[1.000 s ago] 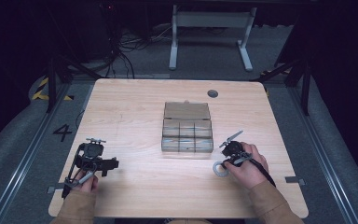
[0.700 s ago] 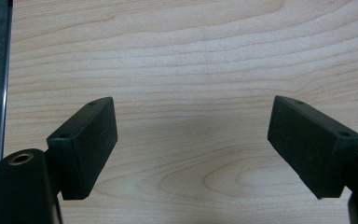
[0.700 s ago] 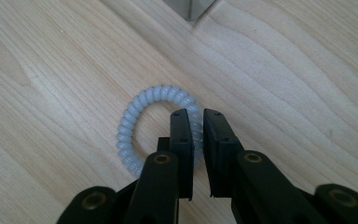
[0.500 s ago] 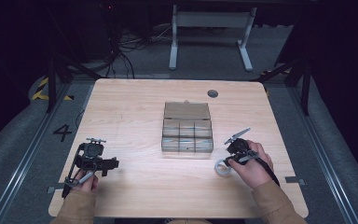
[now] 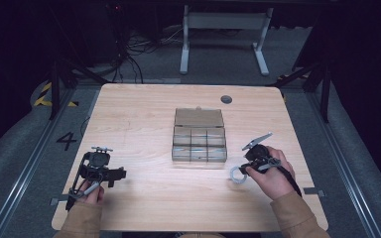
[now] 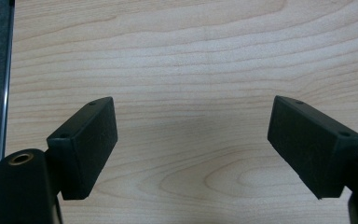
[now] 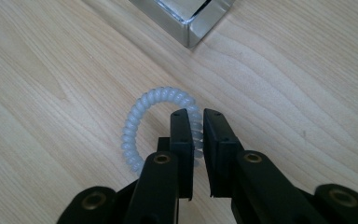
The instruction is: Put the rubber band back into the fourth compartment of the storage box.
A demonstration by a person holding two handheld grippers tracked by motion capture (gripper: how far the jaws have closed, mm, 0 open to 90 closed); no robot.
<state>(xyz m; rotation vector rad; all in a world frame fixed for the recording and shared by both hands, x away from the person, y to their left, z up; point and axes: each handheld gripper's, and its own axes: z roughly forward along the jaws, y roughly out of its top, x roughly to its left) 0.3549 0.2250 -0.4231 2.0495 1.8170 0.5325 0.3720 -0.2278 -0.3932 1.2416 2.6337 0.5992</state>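
We pinched the pale coil ring (image 7: 135, 126) between our right claw's (image 7: 196, 114) jaws. Our left claw (image 6: 191, 140) was spread wide over bare table (image 6: 191, 56).

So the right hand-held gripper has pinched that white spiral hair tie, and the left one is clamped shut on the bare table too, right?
Not quite. The right hand-held gripper is shut on the hair tie, but the left hand-held gripper is open: the left gripper view shows its jaws spread wide over the bare table.
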